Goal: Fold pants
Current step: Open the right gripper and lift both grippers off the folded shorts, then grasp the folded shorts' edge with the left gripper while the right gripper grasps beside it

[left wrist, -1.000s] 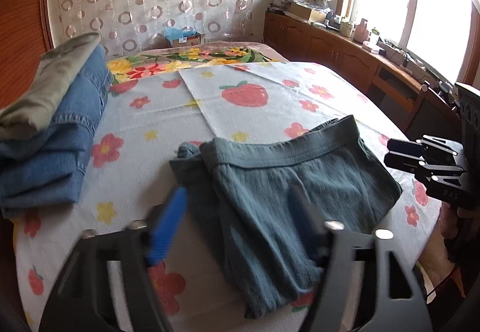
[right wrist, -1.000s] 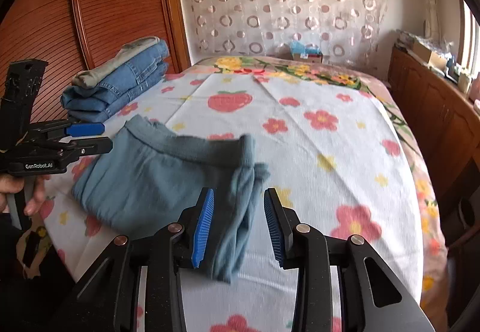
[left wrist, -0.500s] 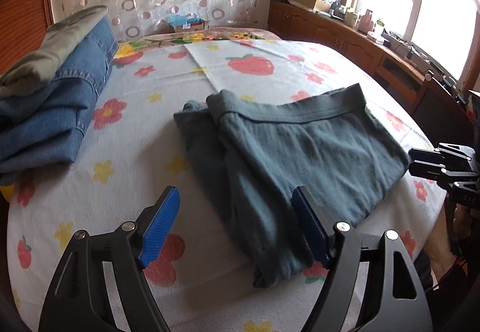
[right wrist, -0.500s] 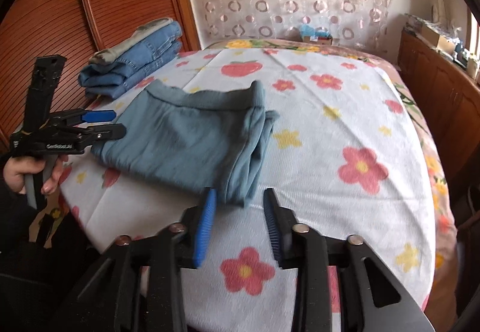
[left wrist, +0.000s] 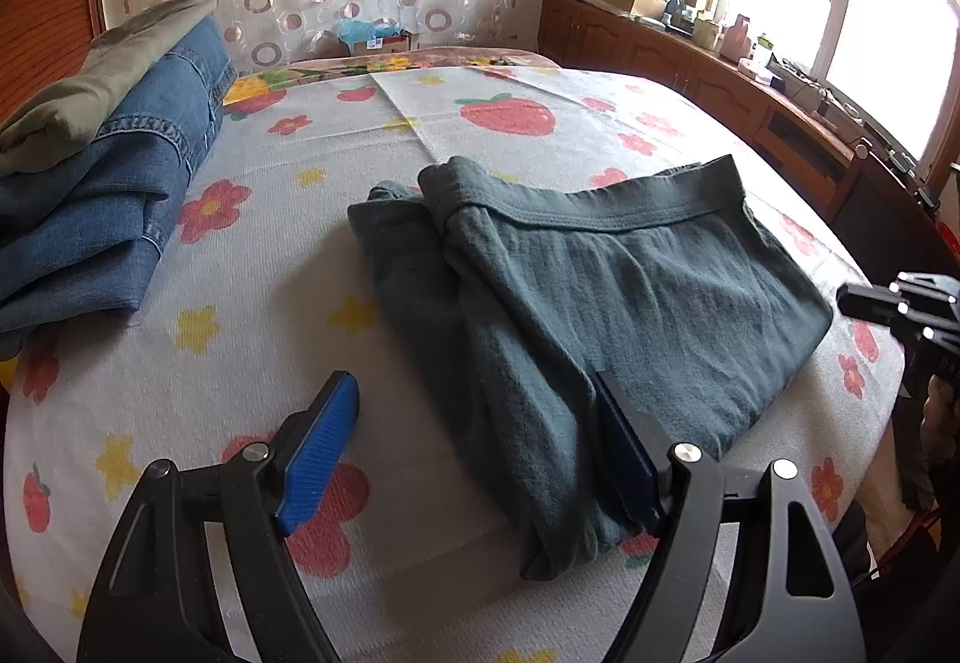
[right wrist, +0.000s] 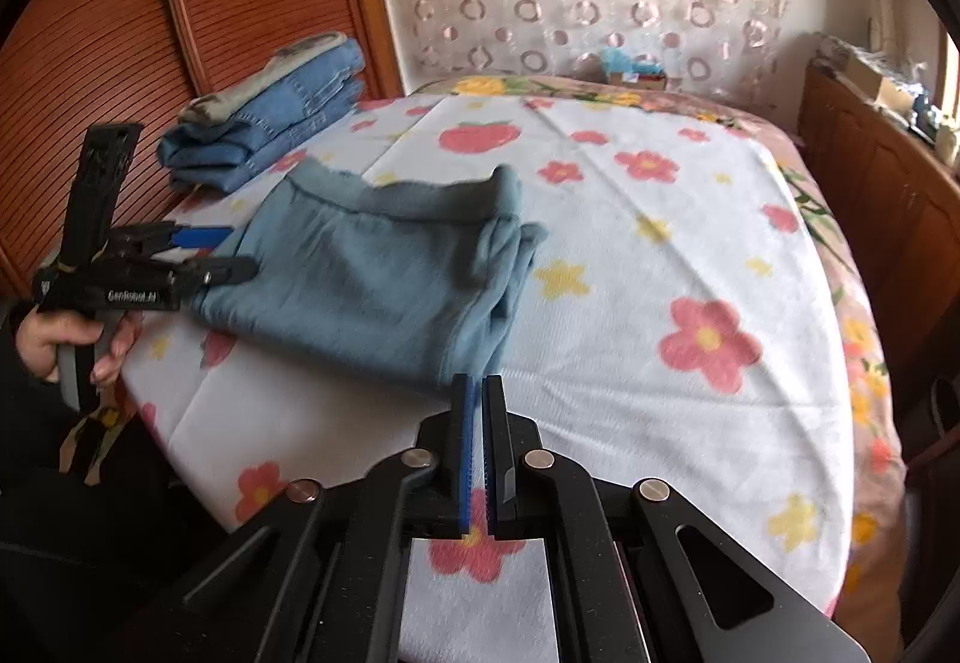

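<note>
The bed (left wrist: 540,123), under a flowered sheet, carries everything: a stack of folded jeans (left wrist: 108,195) at its far left side and the grey-blue pants (left wrist: 630,303) near the front edge, already doubled over, waistband away from the person and a narrow end hanging towards the left tongs (left wrist: 480,453).

The step in hand looks like closing out this fold. The left tongs hover with jaws wide apart, astride the near end of the pants, pads clear of the cloth. To do it well, I would lower them until both layers sit between the pads, then clamp, so that the under layer is not left behind.

The right tongs (right wrist: 478,393) have just been closing and now stand together on nothing, just short of the pants' corner; they would have to part again before taking it. Both corners should lift evenly.

Containers: a small box (left wrist: 384,42) beyond the bed holds something blue, too small to name.
</note>
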The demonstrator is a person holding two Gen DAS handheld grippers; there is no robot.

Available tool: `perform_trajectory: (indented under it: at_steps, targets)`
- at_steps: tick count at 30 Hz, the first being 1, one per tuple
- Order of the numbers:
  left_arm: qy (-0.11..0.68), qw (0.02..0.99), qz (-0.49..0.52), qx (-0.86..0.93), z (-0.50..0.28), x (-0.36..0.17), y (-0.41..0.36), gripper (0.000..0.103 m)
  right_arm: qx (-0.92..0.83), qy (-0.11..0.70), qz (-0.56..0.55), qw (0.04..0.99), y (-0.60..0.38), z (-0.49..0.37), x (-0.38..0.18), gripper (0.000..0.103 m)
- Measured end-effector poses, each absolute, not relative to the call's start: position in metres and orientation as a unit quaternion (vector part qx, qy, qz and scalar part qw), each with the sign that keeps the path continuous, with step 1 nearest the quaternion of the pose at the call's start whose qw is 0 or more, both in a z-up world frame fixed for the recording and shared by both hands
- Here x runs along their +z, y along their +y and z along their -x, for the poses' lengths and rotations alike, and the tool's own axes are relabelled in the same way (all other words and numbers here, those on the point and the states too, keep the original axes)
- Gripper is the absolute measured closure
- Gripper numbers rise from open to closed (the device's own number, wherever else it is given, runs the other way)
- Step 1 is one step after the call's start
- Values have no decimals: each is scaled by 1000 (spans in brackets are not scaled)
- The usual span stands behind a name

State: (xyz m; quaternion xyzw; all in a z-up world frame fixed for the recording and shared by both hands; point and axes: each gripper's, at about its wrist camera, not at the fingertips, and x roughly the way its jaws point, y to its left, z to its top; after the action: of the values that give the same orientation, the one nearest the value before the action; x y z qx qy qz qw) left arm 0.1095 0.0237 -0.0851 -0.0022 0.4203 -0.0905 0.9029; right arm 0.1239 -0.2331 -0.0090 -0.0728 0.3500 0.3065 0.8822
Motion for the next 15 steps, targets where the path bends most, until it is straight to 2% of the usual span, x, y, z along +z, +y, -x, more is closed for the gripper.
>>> perform_trajectory:
  at_steps: [3,5,6,7,15]
  targets:
    - [420,903,2,-91,-110,-85,23,24,301,341,66,888,-234,-125,-4,94]
    - [420,903,1,-91,-109,-85,23,24,294,339,66,891,-232,-128,-4,77]
    - [420,903,1,-91,-109,-85,23,24,293,341,66,891,-231,-130,-5,64]
    - [420,903,2,-91,-109,-84,24,24,296,342,66,889,-227,-134,-6,60]
    - [421,902,5,-91,-110,-84,24,24,294,370,48,880,-203,-176,-21,59]
